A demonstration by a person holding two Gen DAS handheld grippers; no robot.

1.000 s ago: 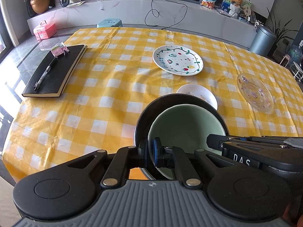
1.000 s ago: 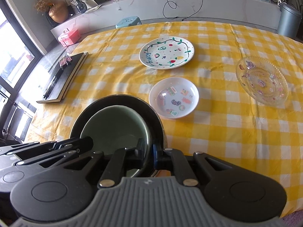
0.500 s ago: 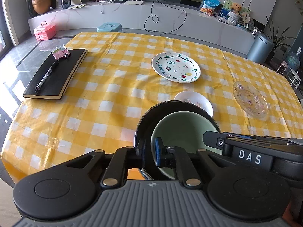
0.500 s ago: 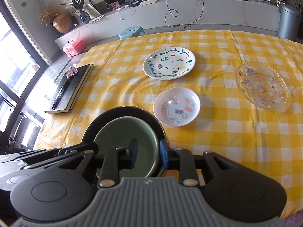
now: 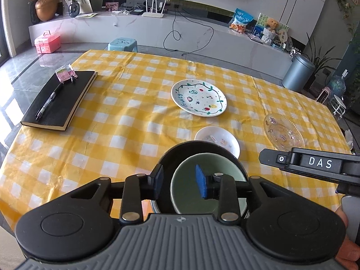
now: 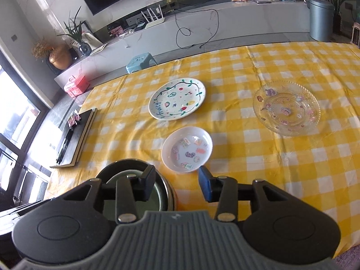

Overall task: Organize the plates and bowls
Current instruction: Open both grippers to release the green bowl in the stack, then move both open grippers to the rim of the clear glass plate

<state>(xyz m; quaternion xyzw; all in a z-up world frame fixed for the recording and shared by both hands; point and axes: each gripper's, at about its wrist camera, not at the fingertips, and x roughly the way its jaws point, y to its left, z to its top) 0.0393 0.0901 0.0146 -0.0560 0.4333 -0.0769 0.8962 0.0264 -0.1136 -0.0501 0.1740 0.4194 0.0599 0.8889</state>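
Left gripper [image 5: 178,181] jaws just opening off the black bowl [image 5: 173,155] rim, right gripper [image 6: 176,183] jaws opening too, both empty, green bowl [image 5: 191,193] nested inside

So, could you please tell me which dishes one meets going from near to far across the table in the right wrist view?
Black bowl holding the green bowl → small white bowl → fruit-painted plate.
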